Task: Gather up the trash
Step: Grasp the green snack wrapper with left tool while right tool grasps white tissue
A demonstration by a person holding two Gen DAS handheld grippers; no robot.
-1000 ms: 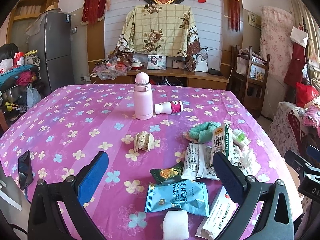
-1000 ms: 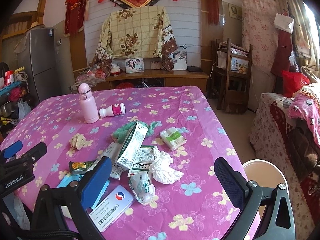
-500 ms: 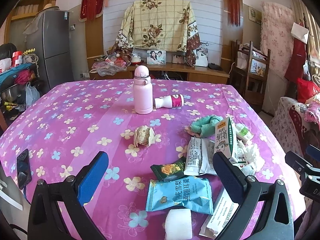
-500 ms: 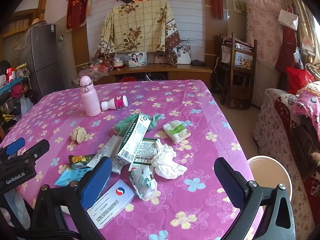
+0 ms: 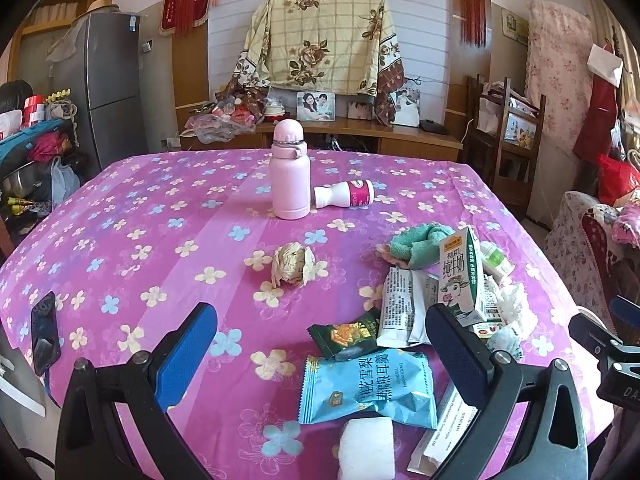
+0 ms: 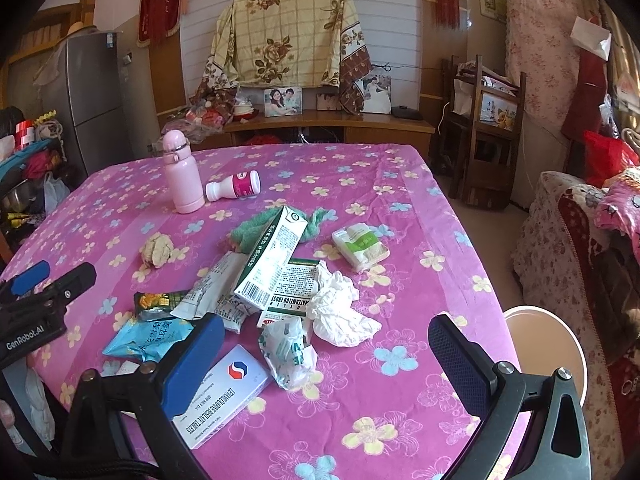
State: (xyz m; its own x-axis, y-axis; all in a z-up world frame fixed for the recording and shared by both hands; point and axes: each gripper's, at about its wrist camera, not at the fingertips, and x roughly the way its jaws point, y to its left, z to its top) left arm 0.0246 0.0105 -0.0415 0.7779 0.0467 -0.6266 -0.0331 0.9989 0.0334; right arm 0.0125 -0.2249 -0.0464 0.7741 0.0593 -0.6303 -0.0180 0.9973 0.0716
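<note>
Trash is strewn over the near right part of a pink flowered table [image 5: 160, 216]: a blue snack bag [image 5: 366, 388], a dark green wrapper [image 5: 346, 334], a milk carton [image 5: 458, 276], a crumpled beige paper ball [image 5: 290, 264], a white tissue [image 6: 336, 308], a white medicine box [image 6: 224, 392] and a crumpled green-printed wrapper [image 6: 290, 350]. My left gripper [image 5: 320, 364] hangs open above the table's near edge, over the blue bag. My right gripper [image 6: 320, 364] is open too, above the crumpled wrapper, with nothing held.
A pink flask [image 5: 290, 176] stands mid-table beside a toppled white bottle [image 5: 346, 196]. A teal cloth [image 5: 420, 242] lies near the carton. A phone [image 5: 44, 334] rests at the left edge. A round white bin [image 6: 548, 344] stands on the floor right of the table.
Both views have tilted slightly downward and crept forward; the trash sits a little higher in frame. Nothing on the table has moved and both grippers stay open.
</note>
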